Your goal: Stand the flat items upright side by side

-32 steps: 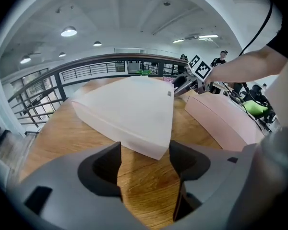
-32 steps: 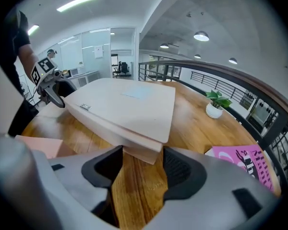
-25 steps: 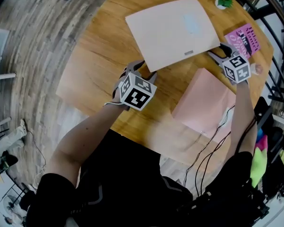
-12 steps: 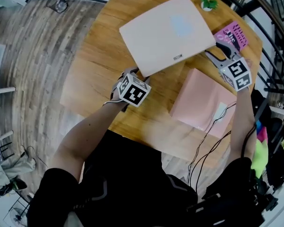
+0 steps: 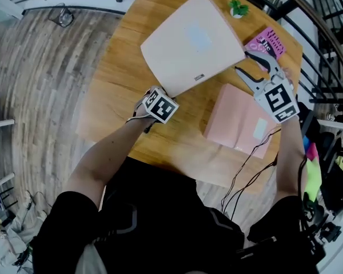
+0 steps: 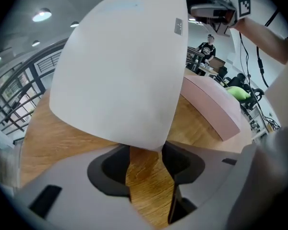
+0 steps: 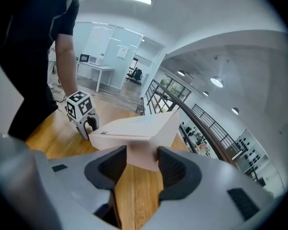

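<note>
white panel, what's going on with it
A person grips the white panel at two corners: left tool on the near corner, right tool on the right one, jaws of both having just been closing on it. The panel is tilted up off the wooden table; the pink box lies flat beside it.

The big flat box [image 5: 188,41] is cream-white, with a faint pale-blue patch on its face and a small grey label. The thinner flat box [image 5: 240,121] is soft pink with a white label. The book [image 5: 267,43] is magenta with black and white lettering. The surface [image 5: 120,90] is honey-brown wood grain, and the floor [image 5: 40,96] is grey-brown planks. The little plant [image 5: 237,7] is green in a white pot.
</note>
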